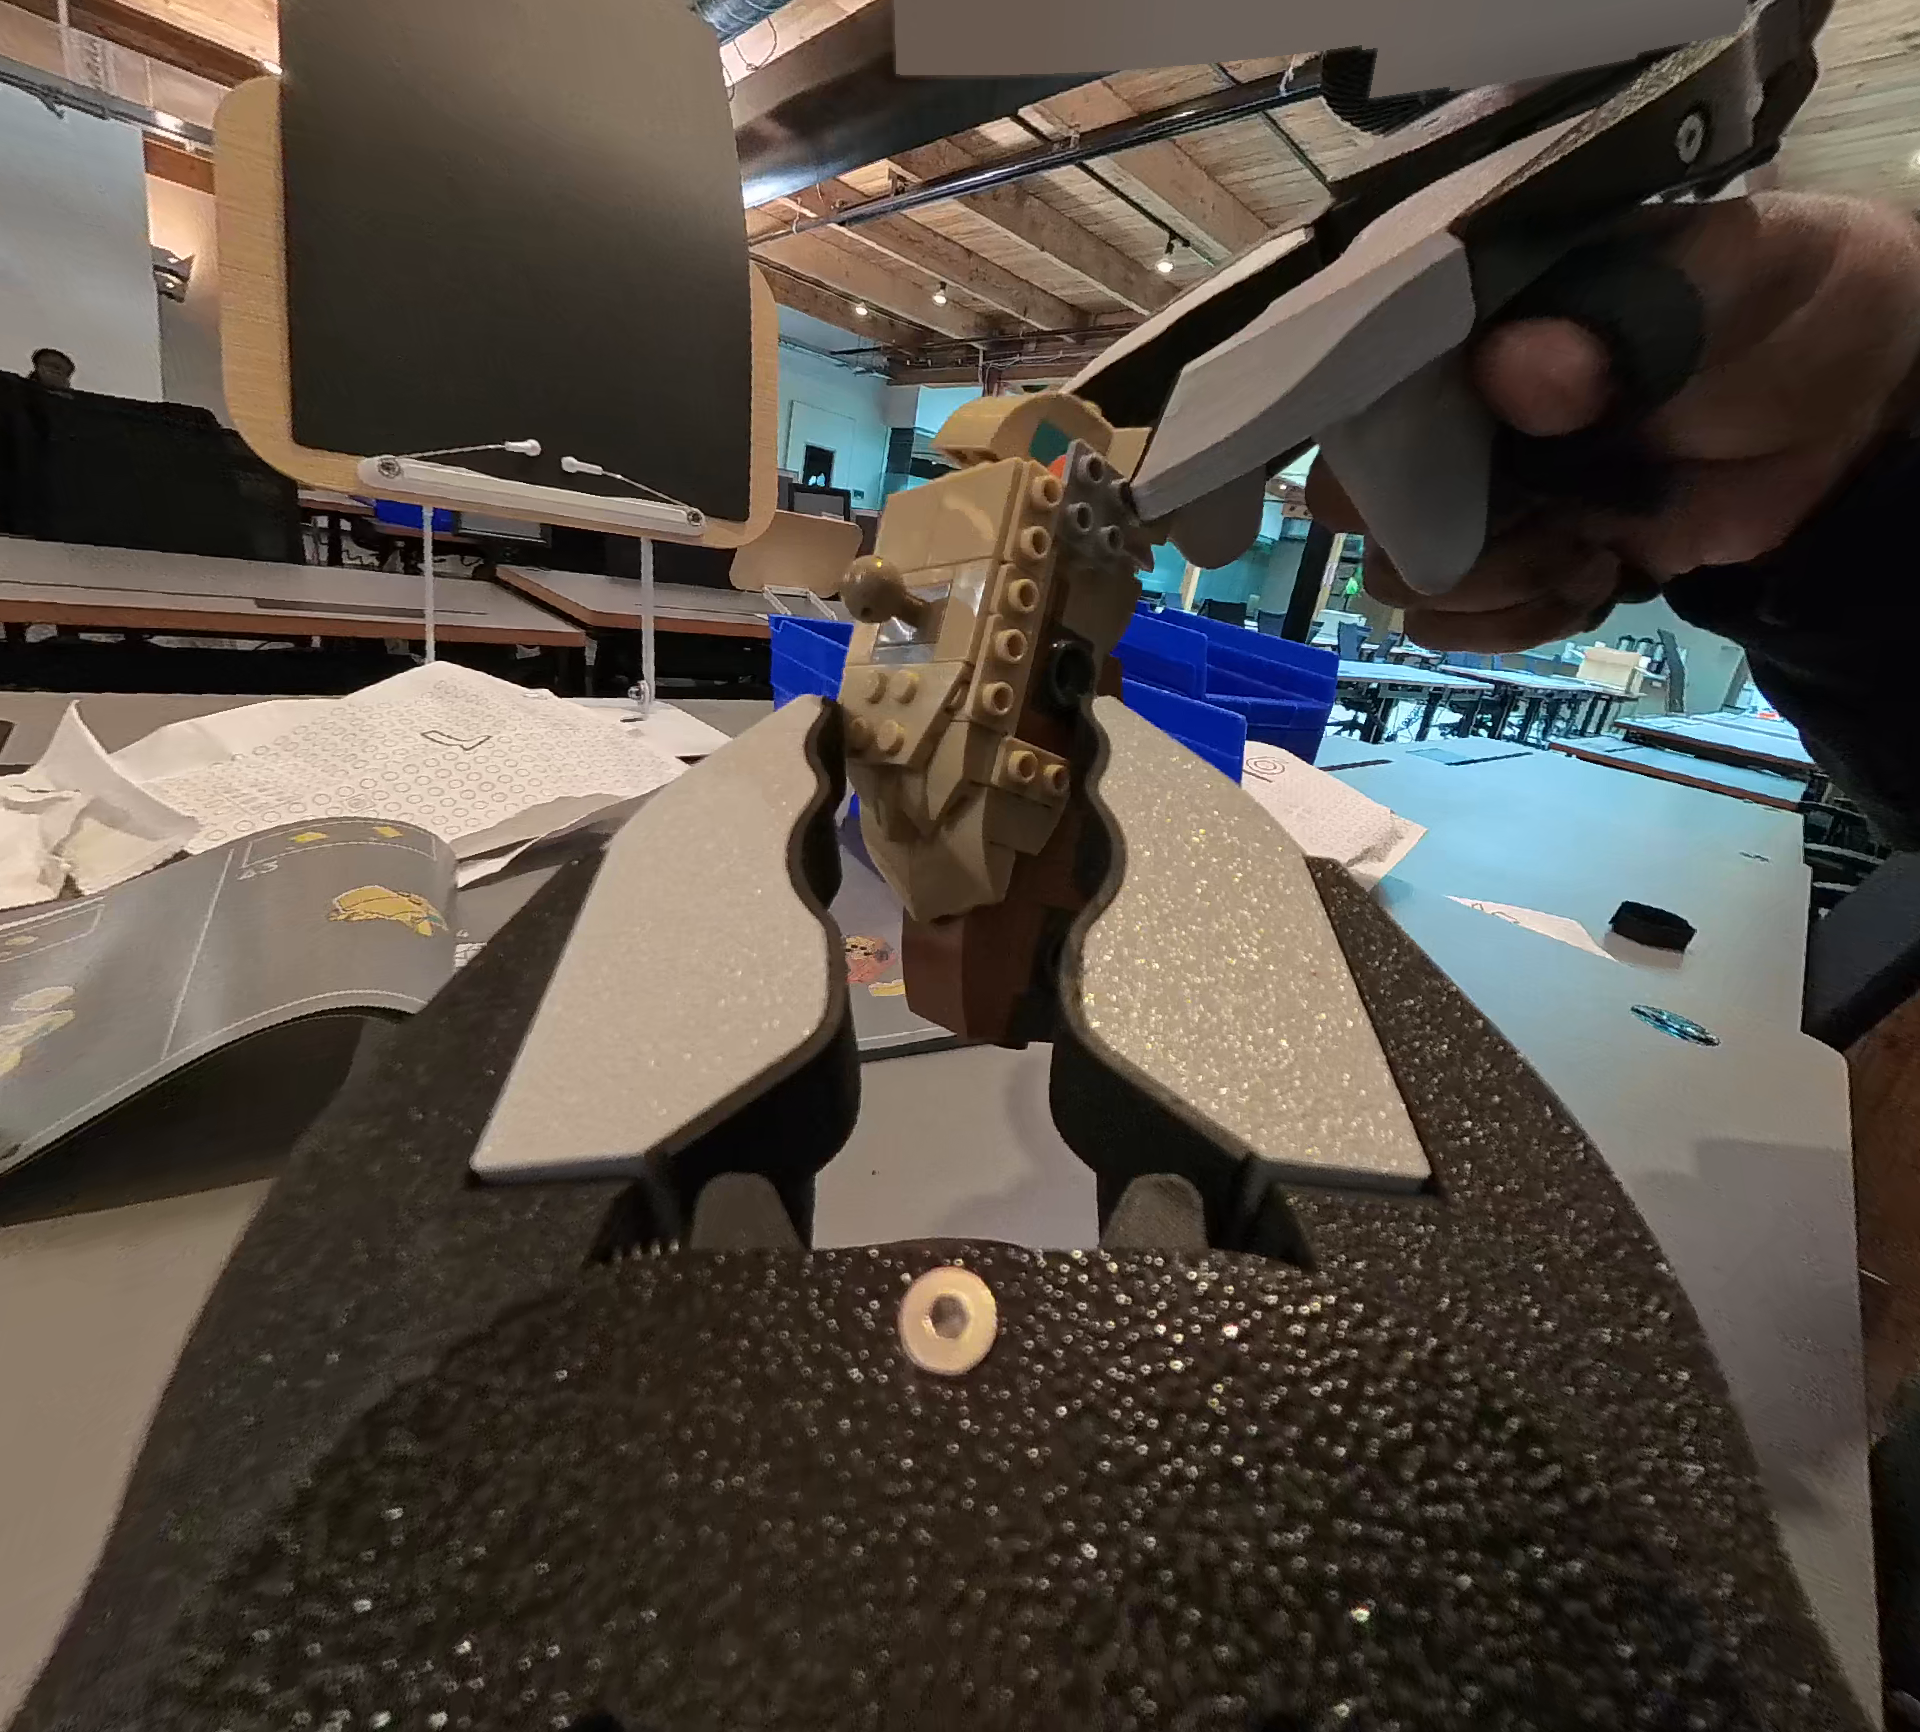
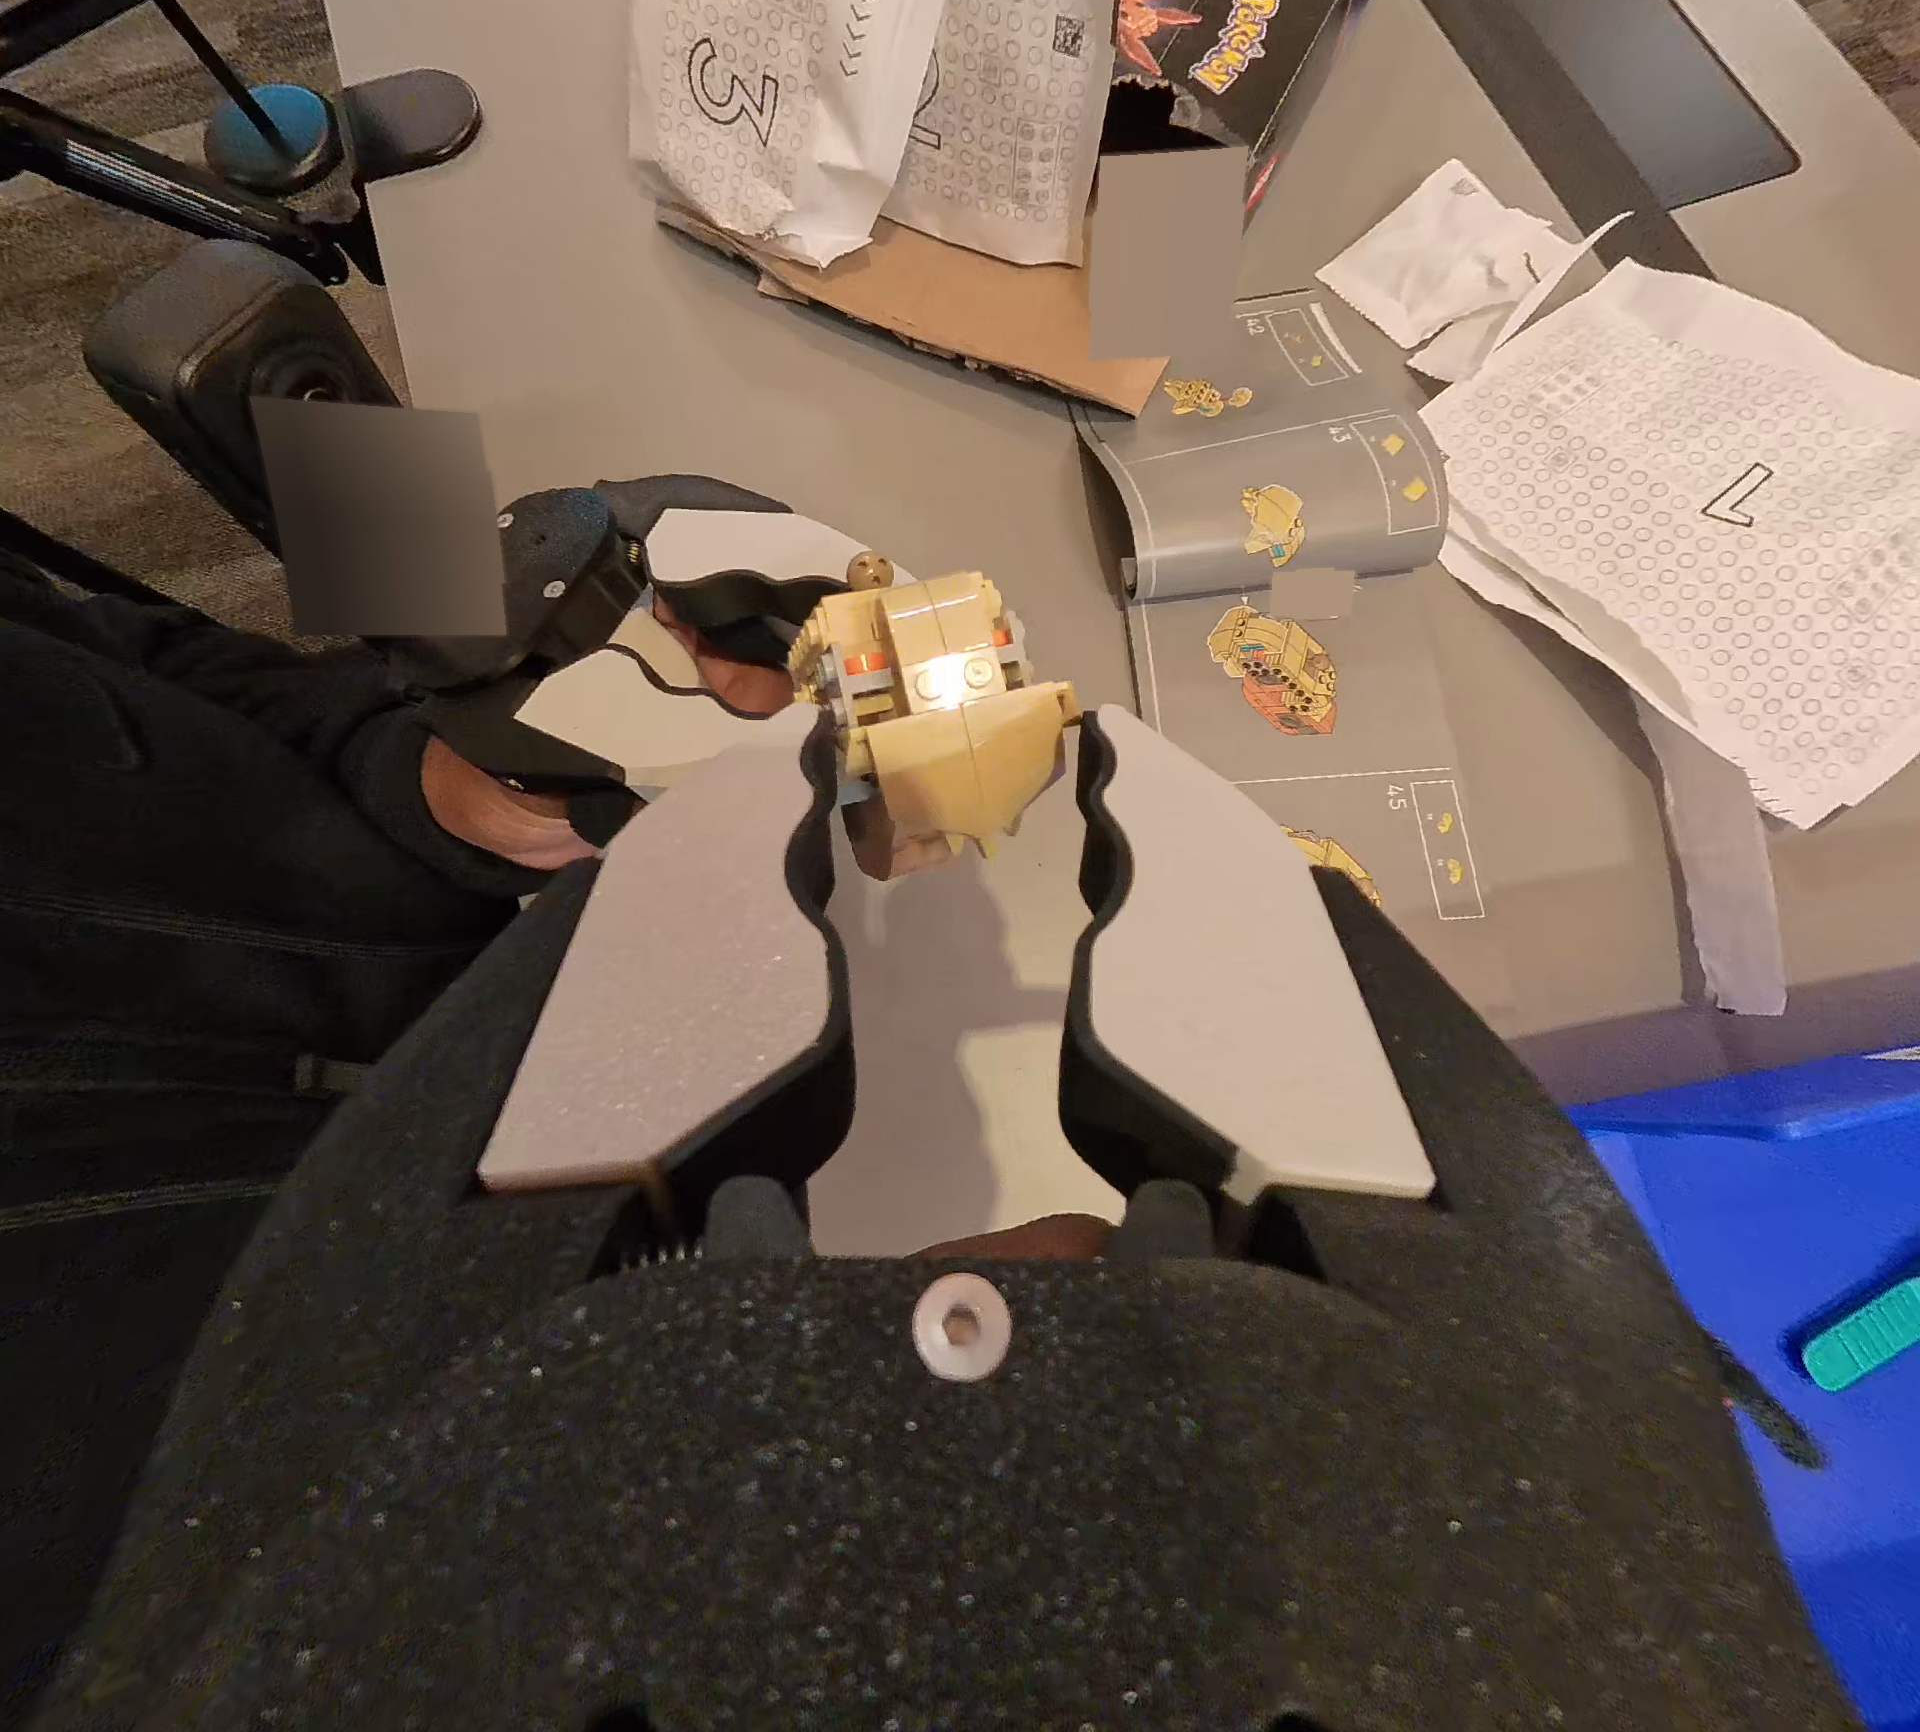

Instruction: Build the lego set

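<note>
Leftmost, the left claw (image 1: 961, 747) stands partly closed, both pads pressed on the lower flanks of a tan-and-brown brick model (image 1: 956, 602) held upright above the grey counter (image 2: 520, 280). At centre, the right claw (image 2: 951, 747), equally part-open, brackets the model's tan upper end, its fingertips (image 1: 1153, 493) touching a grey studded plate. To the right lie an open instruction booklet (image 2: 1288, 487), torn paper bags (image 2: 1662, 539) and a blue bin (image 2: 1766, 1267).

Blue bin (image 2: 1766, 1370) cut off at right edge, brick model's (image 1: 966, 716) underside hidden between fingers (image 1: 1226, 903)
</note>
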`<action>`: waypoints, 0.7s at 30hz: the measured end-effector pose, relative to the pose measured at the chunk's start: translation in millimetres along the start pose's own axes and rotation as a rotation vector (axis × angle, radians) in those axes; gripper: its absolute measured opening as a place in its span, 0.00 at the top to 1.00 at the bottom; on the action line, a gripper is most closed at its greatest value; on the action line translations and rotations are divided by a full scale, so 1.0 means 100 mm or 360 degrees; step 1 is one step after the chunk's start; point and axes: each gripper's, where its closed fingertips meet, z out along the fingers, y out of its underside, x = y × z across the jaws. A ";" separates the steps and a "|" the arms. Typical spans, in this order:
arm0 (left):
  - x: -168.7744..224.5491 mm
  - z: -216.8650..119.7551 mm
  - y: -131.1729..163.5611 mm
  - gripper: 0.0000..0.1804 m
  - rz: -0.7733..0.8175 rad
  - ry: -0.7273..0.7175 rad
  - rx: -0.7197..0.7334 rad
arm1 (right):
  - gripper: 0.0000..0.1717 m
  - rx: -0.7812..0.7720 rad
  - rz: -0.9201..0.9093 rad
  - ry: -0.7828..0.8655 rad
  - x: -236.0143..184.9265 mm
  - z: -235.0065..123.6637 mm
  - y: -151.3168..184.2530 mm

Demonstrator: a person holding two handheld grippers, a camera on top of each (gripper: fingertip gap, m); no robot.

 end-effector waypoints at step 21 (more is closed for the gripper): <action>-0.01 -0.02 -0.06 0.77 -0.0208 0.0077 0.0088 | 0.74 0.0028 0.0003 0.0067 -0.05 0.02 -0.09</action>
